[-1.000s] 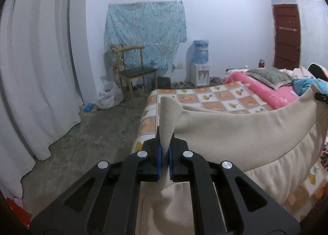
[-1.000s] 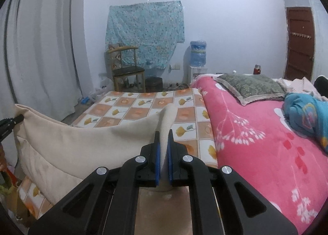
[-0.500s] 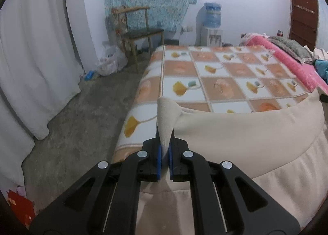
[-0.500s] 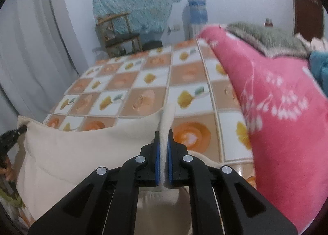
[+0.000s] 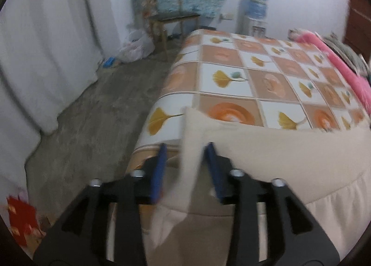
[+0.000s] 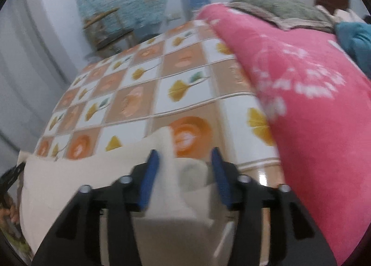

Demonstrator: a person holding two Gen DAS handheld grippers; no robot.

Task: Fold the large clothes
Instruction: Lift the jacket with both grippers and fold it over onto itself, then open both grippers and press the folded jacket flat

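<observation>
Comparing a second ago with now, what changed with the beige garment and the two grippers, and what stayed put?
Both grippers lowered the beige garment onto the checked bed cover. The left gripper and right gripper are opening, pads off the corners still standing between them. The pink blanket and chair stayed.

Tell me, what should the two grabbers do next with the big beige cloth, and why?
Probably pull both straight back. The left gripper and right gripper have jaws opening, and the beige cloth corners stand loose between them, unpinched, on the checkered bed cover. Backing out shouldn't drag it.
</observation>
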